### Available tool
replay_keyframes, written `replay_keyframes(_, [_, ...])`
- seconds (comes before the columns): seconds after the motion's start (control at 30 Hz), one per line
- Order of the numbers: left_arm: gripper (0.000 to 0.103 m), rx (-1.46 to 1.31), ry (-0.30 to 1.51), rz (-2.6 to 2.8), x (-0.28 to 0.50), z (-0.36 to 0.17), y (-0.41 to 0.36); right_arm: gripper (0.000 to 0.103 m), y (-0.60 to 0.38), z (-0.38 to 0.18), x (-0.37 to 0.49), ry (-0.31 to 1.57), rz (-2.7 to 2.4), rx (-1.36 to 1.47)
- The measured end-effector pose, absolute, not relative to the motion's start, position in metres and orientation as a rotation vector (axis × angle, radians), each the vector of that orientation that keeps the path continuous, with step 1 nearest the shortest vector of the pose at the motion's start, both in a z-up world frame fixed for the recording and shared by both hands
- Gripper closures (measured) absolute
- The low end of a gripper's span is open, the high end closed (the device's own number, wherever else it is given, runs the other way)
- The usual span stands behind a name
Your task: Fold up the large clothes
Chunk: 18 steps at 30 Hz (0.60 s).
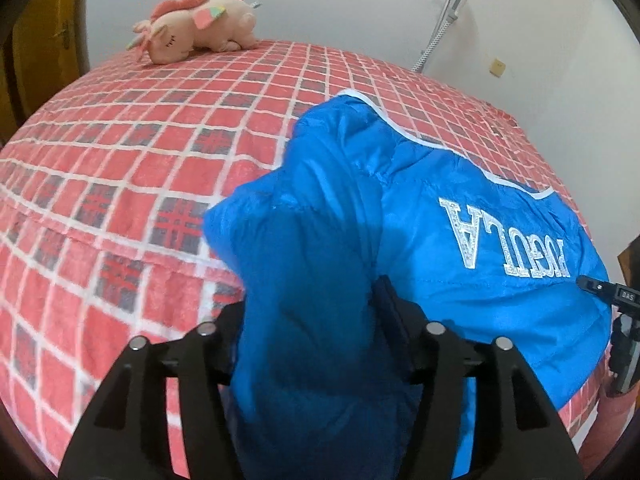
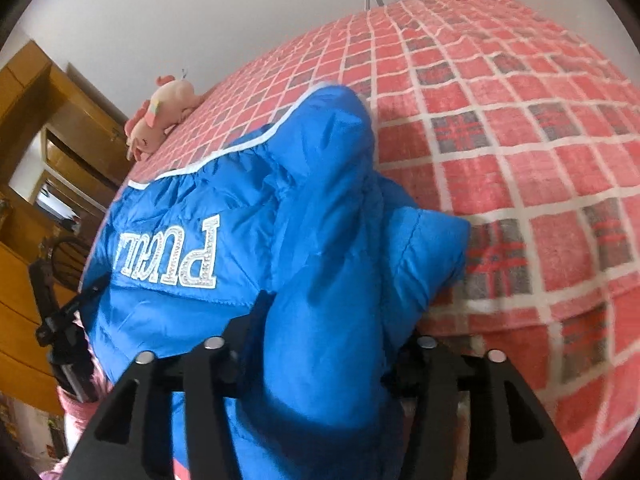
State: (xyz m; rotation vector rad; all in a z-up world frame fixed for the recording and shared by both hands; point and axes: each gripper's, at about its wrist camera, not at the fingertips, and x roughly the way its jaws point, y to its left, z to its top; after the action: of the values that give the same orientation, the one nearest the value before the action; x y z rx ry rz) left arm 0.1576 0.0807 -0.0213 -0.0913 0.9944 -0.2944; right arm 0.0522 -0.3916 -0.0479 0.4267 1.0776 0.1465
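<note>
Left wrist view, nearest: left gripper (image 1: 310, 344), jaws apart, with a thick fold of the blue jacket (image 1: 400, 208) bulging up between them. The left fingertip is hidden under the cloth; the right finger (image 1: 394, 312) shows as a dark edge against the fabric. Cannot tell whether the pads still press on it.

Right wrist view, nearest: right gripper (image 2: 324, 344), jaws likewise apart, a padded blue fold rising between them and covering both fingertips. Pad contact also not readable here.

The jacket lies spread on the red checked bedspread (image 1: 120, 160), near its front edge, white-trimmed hem on the far side. Silver lettering (image 1: 504, 240) sits upside down in both views; the left view shows its end, the right view its beginning (image 2: 176, 252), neither the whole word.

Each view catches the other gripper at its border: the right one at the left view's right edge (image 1: 616, 300), the left one at the right view's left edge (image 2: 64, 320), both cut off.

Far: pink plush toy (image 1: 196, 28) on the bedspread. Only the left view shows a hose and bracket (image 1: 448, 8) on the wall; only the right view shows wooden furniture (image 2: 36, 128), blurred.
</note>
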Motion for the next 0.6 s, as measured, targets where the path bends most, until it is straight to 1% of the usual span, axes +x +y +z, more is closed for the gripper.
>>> replay_keyframes(0.13, [0.037,-0.089,0.942,-0.262,0.139,0.004,0.098,0.048,-0.394,-0.020,0.028,1.036,0.100,0.345])
replay_keyframes(0.23, [0.037,-0.093,0.874,-0.219,0.125,0.024,0.104,0.048,-0.381,0.005,0.009,0.973,0.068,0.248])
replay_keyframes(0.33, [0.037,-0.062,0.834,-0.235,0.112,0.039,0.086,0.050,-0.357,0.016,0.000,0.946,0.094,0.190])
replay_keyframes(0.43, [0.037,-0.030,0.843,-0.318,0.101,0.037,0.053,0.054,-0.335,0.015,0.000,0.944,0.107,0.134])
replay_keyframes(0.53, [0.037,0.025,0.859,-0.358,0.095,0.025,0.023,0.055,-0.326,0.005,0.004,0.966,0.086,0.107])
replay_keyframes(0.6, [0.037,0.048,0.875,-0.355,0.095,0.014,0.013,0.058,-0.324,-0.002,0.004,0.972,0.058,0.087])
